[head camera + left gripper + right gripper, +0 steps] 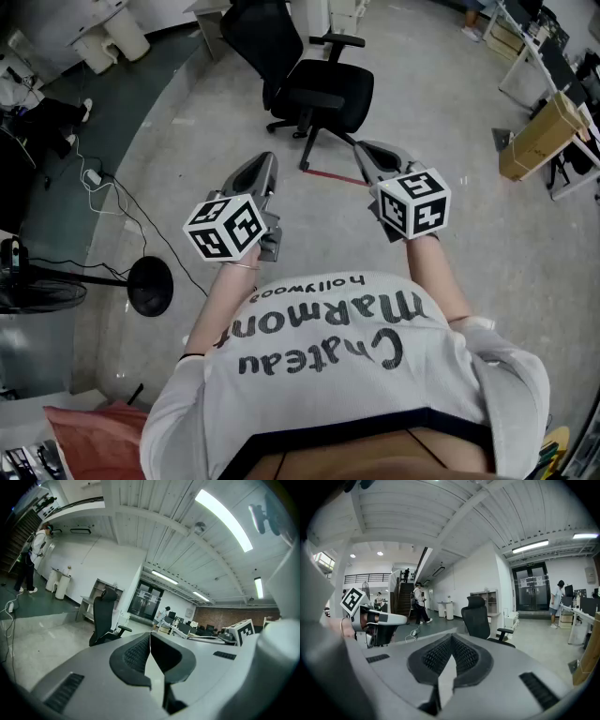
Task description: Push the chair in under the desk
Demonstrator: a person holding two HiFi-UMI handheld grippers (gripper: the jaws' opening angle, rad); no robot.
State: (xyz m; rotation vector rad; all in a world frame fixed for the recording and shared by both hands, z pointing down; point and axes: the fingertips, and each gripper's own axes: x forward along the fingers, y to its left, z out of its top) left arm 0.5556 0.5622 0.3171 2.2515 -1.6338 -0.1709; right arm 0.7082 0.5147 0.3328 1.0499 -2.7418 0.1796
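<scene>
A black office chair (314, 84) with a high back and armrests stands on the grey floor ahead of me, away from any desk. It also shows in the left gripper view (104, 620) and the right gripper view (480, 620). I hold both grippers out at chest height, side by side, well short of the chair. The left gripper (262, 164) has its jaws shut with nothing between them (150, 637). The right gripper (367, 152) is likewise shut and empty (452, 639). A white desk (211, 11) stands behind the chair.
A floor fan (141, 283) with trailing cables (103, 187) stands at my left. A red tape line (333, 175) lies on the floor by the chair's base. A cardboard box (544, 136) leans by desks at the right. People stand far off.
</scene>
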